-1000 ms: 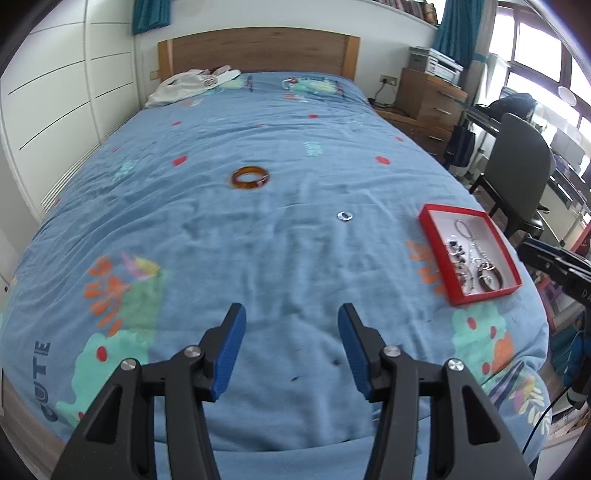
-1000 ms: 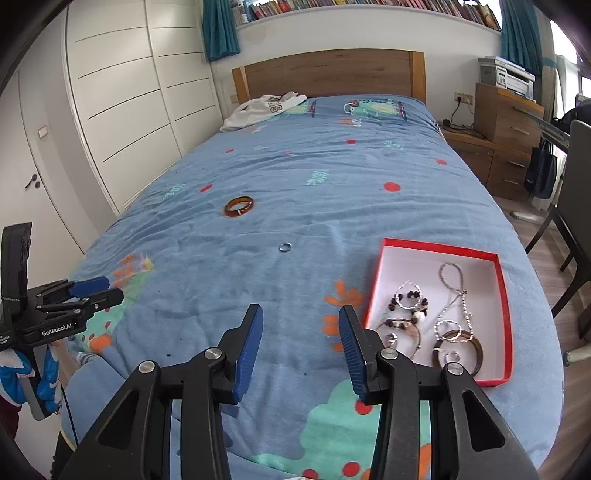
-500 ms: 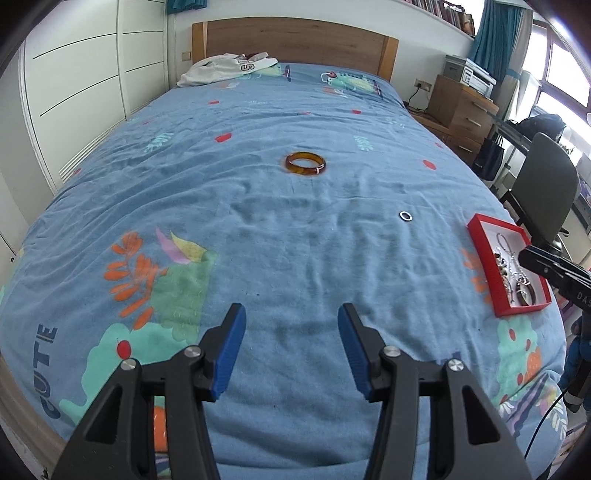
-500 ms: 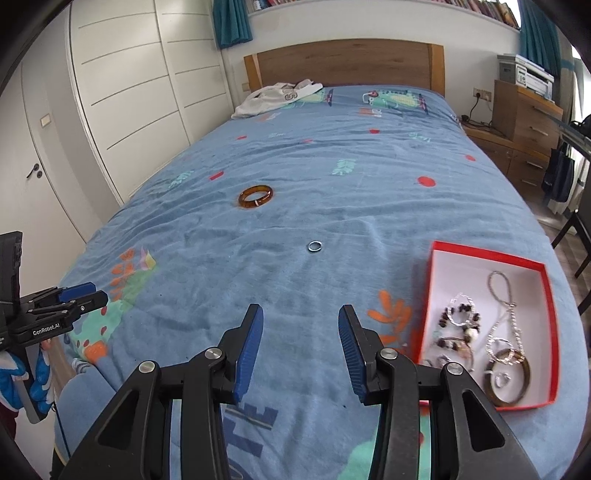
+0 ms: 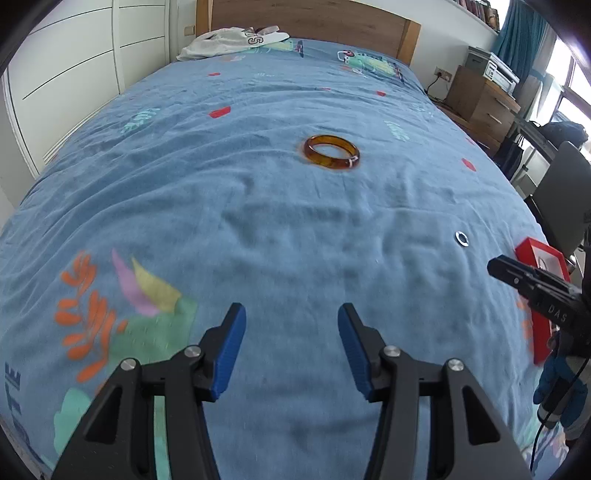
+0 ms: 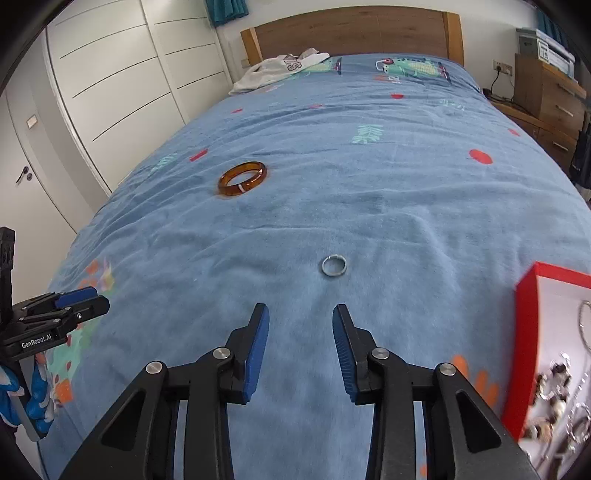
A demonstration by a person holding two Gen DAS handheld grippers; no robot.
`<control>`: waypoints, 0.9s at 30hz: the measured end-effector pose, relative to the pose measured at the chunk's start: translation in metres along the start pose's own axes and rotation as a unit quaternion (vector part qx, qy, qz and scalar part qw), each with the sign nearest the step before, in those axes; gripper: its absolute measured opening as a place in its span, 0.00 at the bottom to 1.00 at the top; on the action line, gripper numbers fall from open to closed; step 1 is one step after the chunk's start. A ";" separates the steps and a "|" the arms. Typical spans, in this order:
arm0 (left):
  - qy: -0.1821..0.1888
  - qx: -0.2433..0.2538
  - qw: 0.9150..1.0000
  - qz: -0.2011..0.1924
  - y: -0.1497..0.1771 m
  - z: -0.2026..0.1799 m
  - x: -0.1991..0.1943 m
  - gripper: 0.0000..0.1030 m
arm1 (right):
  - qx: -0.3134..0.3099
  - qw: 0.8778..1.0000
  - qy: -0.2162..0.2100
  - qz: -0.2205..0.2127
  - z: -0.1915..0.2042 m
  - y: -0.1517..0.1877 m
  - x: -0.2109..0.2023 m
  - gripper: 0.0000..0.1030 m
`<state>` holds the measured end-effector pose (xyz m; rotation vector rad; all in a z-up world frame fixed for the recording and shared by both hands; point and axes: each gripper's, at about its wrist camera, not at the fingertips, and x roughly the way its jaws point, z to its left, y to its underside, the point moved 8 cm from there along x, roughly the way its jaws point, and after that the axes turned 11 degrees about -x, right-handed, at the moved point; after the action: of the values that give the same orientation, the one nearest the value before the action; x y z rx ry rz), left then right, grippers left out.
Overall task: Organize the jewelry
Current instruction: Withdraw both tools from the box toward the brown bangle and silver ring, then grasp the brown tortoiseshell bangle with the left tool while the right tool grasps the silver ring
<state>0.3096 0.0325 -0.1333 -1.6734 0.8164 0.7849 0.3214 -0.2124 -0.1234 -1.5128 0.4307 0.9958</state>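
The left tongs (image 5: 291, 347) are held released above the blue bedspread (image 5: 258, 229), with nothing between the blue ribbed pads. The jaws of the right tongs (image 6: 300, 347) are closing, and only cloth is seen between them; nothing is grasped. The bedspread is soft and wrinkled, printed with orange leaves and red spots. Just ahead of the right tongs a small silver ring (image 6: 334, 265) is laid flat on the cloth. At the right edge a red box (image 6: 524, 332) with a white inside is seen; bead bracelets and thin metal chains (image 6: 554, 384) are kept in it, partly cut off by the picture. Farther on, towards the left, an amber bangle (image 6: 242, 178), thick, glossy and half transparent, is lying flat, well apart from the ring. A white garment (image 6: 280, 68) is crumpled near the wooden headboard (image 6: 354, 31).
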 end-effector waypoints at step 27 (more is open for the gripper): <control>0.033 -0.041 0.998 -0.019 -0.117 -0.026 0.110 0.48 | 0.004 1.000 -0.009 -0.015 -0.041 -0.026 0.073 0.19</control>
<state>0.4700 0.0168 -0.1576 -1.7908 0.8058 0.7488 0.3958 -0.2251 -0.1681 -1.4970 0.3970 0.9826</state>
